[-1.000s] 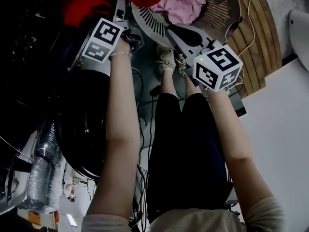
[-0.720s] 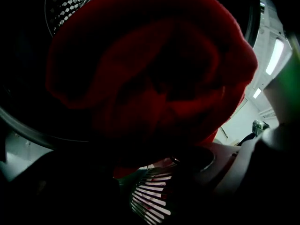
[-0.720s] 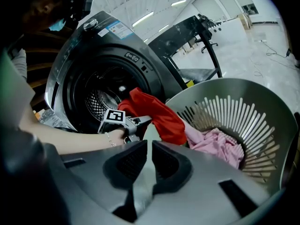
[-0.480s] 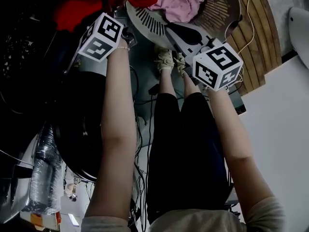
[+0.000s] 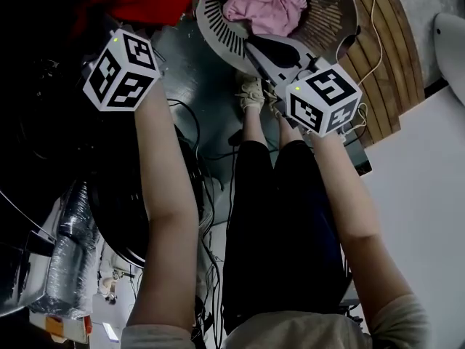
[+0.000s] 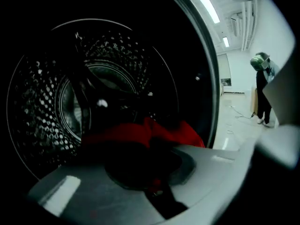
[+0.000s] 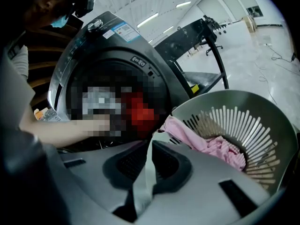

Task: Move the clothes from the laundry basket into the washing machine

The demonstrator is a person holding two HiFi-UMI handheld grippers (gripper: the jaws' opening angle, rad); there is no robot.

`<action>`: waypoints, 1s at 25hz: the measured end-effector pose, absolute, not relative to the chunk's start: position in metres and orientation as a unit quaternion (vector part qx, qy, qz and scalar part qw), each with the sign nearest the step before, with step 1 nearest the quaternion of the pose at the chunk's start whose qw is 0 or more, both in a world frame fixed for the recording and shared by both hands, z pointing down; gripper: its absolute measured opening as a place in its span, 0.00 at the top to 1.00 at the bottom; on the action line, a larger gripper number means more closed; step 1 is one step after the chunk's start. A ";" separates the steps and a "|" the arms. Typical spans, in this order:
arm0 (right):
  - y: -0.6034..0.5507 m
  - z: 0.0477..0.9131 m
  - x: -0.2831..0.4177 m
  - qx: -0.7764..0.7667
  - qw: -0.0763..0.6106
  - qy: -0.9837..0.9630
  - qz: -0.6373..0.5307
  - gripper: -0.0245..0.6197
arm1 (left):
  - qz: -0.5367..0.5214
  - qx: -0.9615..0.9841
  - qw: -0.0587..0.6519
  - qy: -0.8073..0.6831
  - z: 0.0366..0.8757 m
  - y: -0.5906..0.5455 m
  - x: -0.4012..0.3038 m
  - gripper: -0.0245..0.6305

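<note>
One shift: left gripper (image 6: 151,153) swung left, fingers just closed on red garment (image 6: 140,132); right gripper (image 7: 150,149) pinches basket (image 7: 274,121).

red garment (image 6: 140,134), pink clothes (image 5: 265,6), grey basket (image 7: 281,125)

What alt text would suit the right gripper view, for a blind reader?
The right hand-held gripper is shut on the rim of a grey laundry basket holding pink clothes. Behind it stands a dark washing machine with a red garment at its open drum, toward which the person's bare arm reaches.
</note>
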State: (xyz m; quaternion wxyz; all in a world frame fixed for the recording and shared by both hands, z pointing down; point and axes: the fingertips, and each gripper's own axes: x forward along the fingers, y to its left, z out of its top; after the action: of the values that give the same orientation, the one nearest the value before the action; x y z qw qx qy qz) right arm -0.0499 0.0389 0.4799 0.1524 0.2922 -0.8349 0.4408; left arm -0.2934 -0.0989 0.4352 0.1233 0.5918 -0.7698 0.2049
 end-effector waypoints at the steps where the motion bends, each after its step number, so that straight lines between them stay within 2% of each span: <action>1: 0.039 0.479 -0.051 0.292 0.152 -0.835 0.441 0.90 | 0.202 0.582 0.102 -0.781 0.423 -0.105 -0.306 0.90; 3: 0.039 0.478 -0.053 0.290 0.151 -0.836 0.441 0.90 | 0.198 0.573 0.082 -0.791 0.413 -0.117 -0.323 0.90; 5: 0.039 0.479 -0.054 0.290 0.151 -0.836 0.441 0.90 | 0.203 0.578 0.115 -0.782 0.431 -0.125 -0.327 0.86; 7: 0.041 0.480 -0.055 0.290 0.151 -0.835 0.443 0.90 | 0.213 0.579 0.170 -0.768 0.458 -0.120 -0.323 0.61; 9: 0.044 0.481 -0.057 0.288 0.152 -0.835 0.444 0.90 | 0.212 0.570 0.193 -0.770 0.468 -0.104 -0.318 0.59; 12: 0.049 0.480 -0.060 0.284 0.154 -0.834 0.446 0.90 | 0.209 0.572 0.188 -0.770 0.464 -0.075 -0.302 0.56; 18: 0.053 0.484 -0.058 0.287 0.158 -0.831 0.449 0.90 | 0.296 0.636 0.200 -0.684 0.514 -0.045 -0.244 0.46; 22: 0.049 0.488 -0.057 0.291 0.155 -0.831 0.448 0.90 | 0.392 0.625 0.164 -0.655 0.552 -0.051 -0.243 0.45; 25: 0.048 0.490 -0.056 0.293 0.157 -0.832 0.444 0.90 | 0.426 0.619 0.148 -0.643 0.561 -0.061 -0.249 0.47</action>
State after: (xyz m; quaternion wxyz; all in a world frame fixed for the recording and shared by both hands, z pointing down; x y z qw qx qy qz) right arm -0.0563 0.0477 0.4897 0.1566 0.2925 -0.8324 0.4439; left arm -0.2491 -0.0608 0.5613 0.1480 0.6191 -0.6431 0.4256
